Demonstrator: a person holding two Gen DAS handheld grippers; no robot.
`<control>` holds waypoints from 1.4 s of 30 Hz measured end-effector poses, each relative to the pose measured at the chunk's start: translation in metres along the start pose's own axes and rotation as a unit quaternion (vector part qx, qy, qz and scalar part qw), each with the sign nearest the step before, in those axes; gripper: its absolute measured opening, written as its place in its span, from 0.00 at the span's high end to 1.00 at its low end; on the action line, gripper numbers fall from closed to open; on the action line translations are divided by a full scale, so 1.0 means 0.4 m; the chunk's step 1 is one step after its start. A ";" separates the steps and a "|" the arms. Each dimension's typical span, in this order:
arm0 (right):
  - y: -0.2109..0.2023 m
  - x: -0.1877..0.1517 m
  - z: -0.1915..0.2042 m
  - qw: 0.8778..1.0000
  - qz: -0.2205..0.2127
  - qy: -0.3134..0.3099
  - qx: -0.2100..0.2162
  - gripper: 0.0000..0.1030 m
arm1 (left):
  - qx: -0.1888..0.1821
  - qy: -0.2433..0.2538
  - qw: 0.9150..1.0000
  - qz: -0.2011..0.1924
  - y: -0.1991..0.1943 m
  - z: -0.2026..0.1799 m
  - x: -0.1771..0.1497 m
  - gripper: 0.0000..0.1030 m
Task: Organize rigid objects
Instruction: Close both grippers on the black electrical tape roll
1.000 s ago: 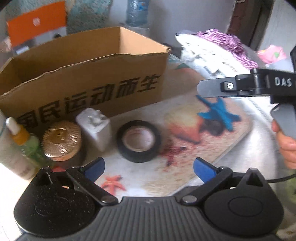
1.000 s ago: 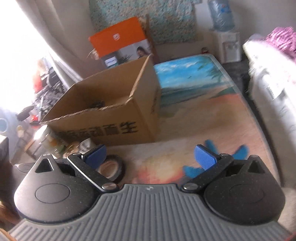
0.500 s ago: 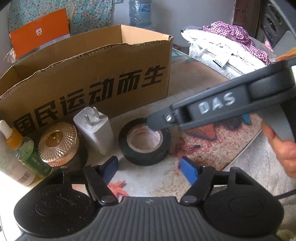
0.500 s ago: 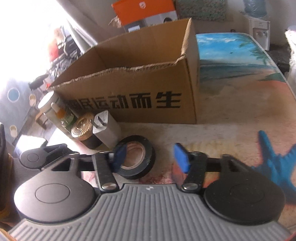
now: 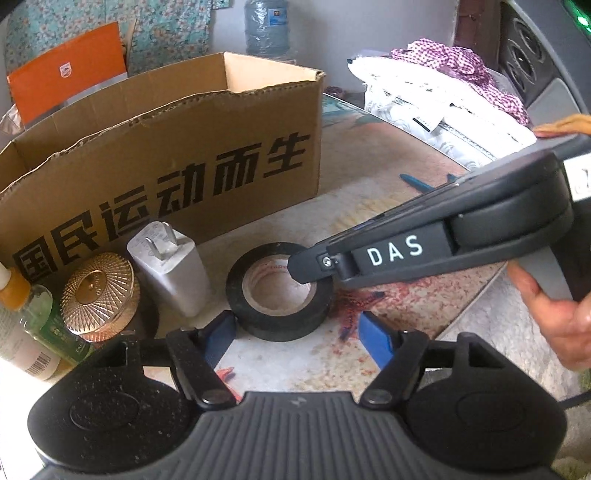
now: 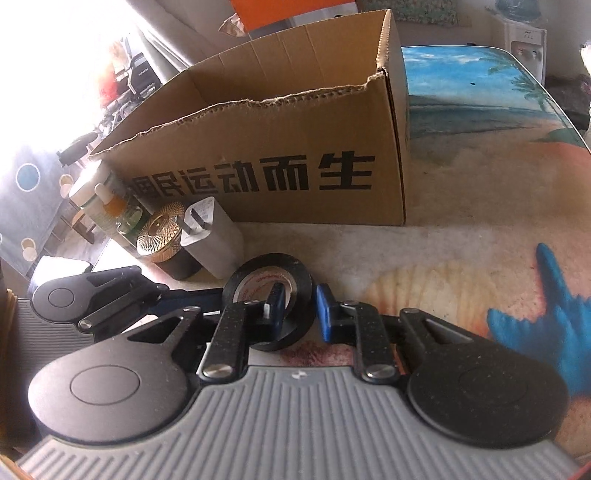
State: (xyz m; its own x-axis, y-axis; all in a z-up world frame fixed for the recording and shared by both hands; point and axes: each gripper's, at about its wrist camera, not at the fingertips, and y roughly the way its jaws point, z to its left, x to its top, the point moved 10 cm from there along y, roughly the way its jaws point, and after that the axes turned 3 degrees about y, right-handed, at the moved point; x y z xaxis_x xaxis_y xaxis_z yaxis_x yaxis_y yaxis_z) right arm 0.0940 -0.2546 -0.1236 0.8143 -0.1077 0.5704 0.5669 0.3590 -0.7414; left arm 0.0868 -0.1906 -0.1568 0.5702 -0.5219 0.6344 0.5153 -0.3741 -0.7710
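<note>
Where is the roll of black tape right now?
The black tape lies flat on the table in front of the cardboard box, just right of the white charger, with the right tool clamped on its wall.

Lived-in home room, water dispenser [image 6: 526, 31], laundry pile [image 5: 443, 85], beach-print table [image 6: 480, 110]

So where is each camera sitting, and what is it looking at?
Left wrist: on the left gripper, looking down past its open fingers at the tape and box; the right gripper and a hand reach in.
Right wrist: on the right gripper, shut on the tape's wall; the left gripper pokes in alongside.
Both show tape, box, charger, gold lid and bottles.
</note>
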 end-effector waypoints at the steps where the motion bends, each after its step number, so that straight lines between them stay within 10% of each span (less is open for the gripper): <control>1: -0.001 -0.002 0.000 1.000 0.000 0.001 0.000 0.83 | 0.000 0.002 1.000 0.000 0.000 -0.006 0.000 0.28; 42: -0.051 -0.049 -0.028 1.000 -0.001 0.023 0.001 0.81 | -0.017 0.019 1.000 0.007 0.001 -0.032 0.009 0.35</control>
State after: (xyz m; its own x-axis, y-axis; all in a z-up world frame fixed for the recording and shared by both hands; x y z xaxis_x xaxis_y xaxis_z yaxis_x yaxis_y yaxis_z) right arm 0.0681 -0.2701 -0.1237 0.8186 -0.1510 0.5542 0.5676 0.3599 -0.7404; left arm 0.0809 -0.2023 -0.1554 0.5527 -0.5555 0.6212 0.4854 -0.3913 -0.7818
